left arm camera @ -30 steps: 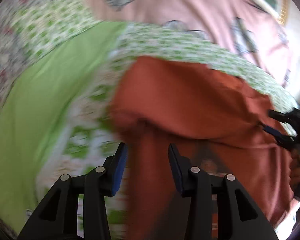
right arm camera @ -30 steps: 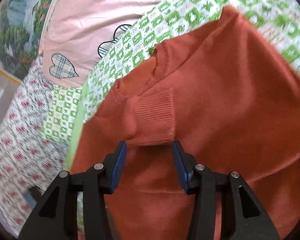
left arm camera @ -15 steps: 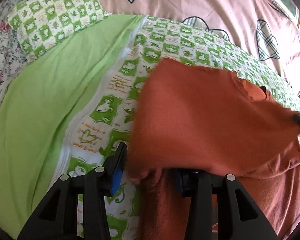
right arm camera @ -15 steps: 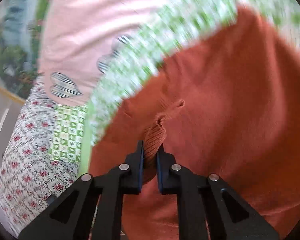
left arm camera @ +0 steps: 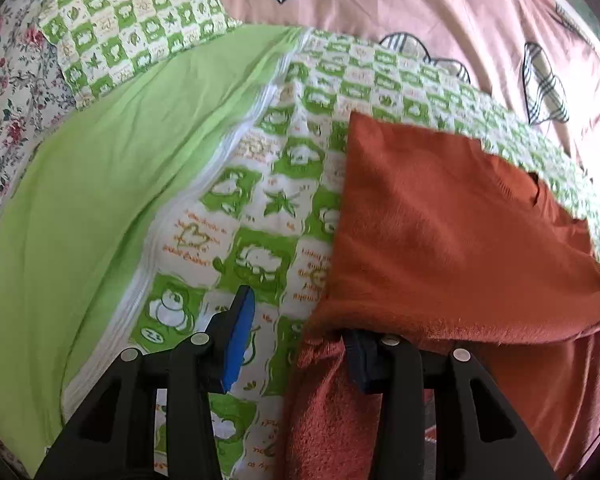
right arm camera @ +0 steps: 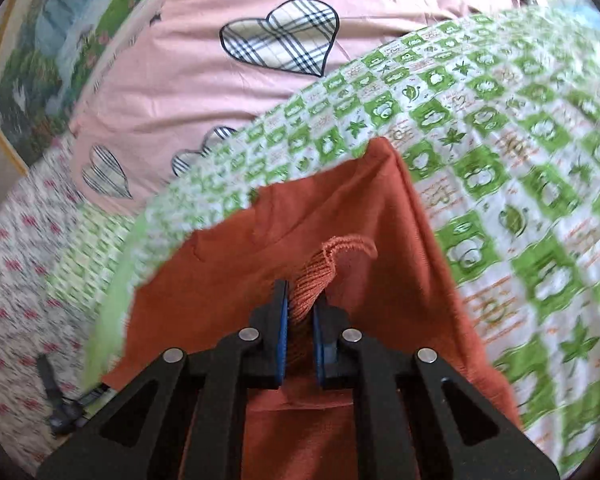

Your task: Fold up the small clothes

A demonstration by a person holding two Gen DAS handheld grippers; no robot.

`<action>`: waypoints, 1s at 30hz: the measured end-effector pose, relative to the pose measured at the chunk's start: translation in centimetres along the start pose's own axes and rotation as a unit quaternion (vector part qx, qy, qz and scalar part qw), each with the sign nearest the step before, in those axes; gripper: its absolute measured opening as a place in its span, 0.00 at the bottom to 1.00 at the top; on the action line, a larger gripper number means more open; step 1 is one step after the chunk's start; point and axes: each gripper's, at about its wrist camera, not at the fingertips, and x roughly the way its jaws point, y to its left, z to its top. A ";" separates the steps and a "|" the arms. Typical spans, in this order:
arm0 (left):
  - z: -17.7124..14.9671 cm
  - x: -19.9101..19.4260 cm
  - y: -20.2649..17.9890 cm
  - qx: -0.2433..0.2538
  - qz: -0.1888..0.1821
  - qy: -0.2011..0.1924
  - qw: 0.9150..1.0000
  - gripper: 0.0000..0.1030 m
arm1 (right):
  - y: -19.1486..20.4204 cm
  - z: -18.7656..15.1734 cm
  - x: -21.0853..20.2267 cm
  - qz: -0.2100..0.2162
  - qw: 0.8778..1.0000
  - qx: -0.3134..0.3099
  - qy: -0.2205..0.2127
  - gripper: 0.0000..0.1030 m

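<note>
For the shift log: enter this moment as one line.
right tool shut on sweater cuff | left tool open, sweater draped over one finger | sweater lifted above quilt

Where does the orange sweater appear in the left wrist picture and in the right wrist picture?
Left wrist view: the orange sweater fills the right half, draped over the right finger of the open left tongs.
Right wrist view: it fills the lower centre, its ribbed edge pinched in the shut right tongs.
Shared landmark: the green checked quilt under the sweater, with the pink heart blanket behind.
</note>
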 end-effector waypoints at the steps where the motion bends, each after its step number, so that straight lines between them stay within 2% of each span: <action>1: -0.1 0.2 0.2 -0.004 -0.002 0.004 1.000 0.42 | -0.2 -0.1 0.6 -0.002 1.000 -0.001 0.010 0.11; 5: 0.1 0.2 1.4 -0.036 -0.018 0.008 0.999 0.43 | 0.0 -0.7 1.9 -0.003 0.999 -0.025 0.025 0.11; 8: 0.2 0.2 1.7 -0.036 -0.032 0.019 0.999 0.43 | 0.2 -1.1 2.2 -0.004 0.999 -0.030 0.042 0.14; 10: 0.0 -0.3 1.3 -0.002 -0.067 0.041 0.997 0.40 | -0.1 -1.3 2.0 0.004 0.999 -0.021 0.047 0.29; 12: -0.2 -1.7 1.2 0.020 -0.132 0.048 0.990 0.41 | -0.2 -1.5 1.5 0.006 0.999 -0.020 0.047 0.37; 14: 0.3 -2.9 1.3 0.024 -0.177 0.043 0.983 0.47 | -0.3 -1.7 1.0 0.006 0.999 -0.022 0.045 0.42; 17: 3.0 -2.8 1.0 0.026 -0.165 0.021 0.986 0.64 | -0.3 -1.8 0.9 0.009 0.999 -0.018 0.048 0.44; 19: 5.2 -1.0 0.3 0.019 -0.163 0.023 0.986 0.65 | -0.2 -1.8 1.0 0.010 0.999 -0.015 0.049 0.44; 24: 9.6 6.5 -1.7 0.012 -0.151 0.080 0.985 0.65 | 0.1 -1.9 1.3 0.014 0.999 -0.010 0.050 0.44; 25: 10.0 7.3 -1.7 0.011 -0.152 0.083 0.985 0.62 | 0.2 -1.9 1.4 0.014 0.999 -0.011 0.050 0.44; 26: 10.4 7.7 -2.0 0.014 -0.153 0.078 0.985 0.49 | 0.3 -1.9 1.4 0.014 0.999 -0.014 0.050 0.44; 28: 10.4 8.0 -2.6 0.032 -0.164 0.074 0.983 0.10 | 0.5 -1.9 1.7 0.012 0.998 -0.024 0.053 0.44; 29: 10.5 7.9 -2.6 0.035 -0.158 0.066 0.985 0.09 | 0.7 -1.9 1.8 0.009 0.998 -0.035 0.056 0.43; 30: 10.4 7.5 -2.7 0.038 -0.154 0.052 0.986 0.09 | 1.0 -1.8 1.8 0.007 0.997 -0.045 0.054 0.28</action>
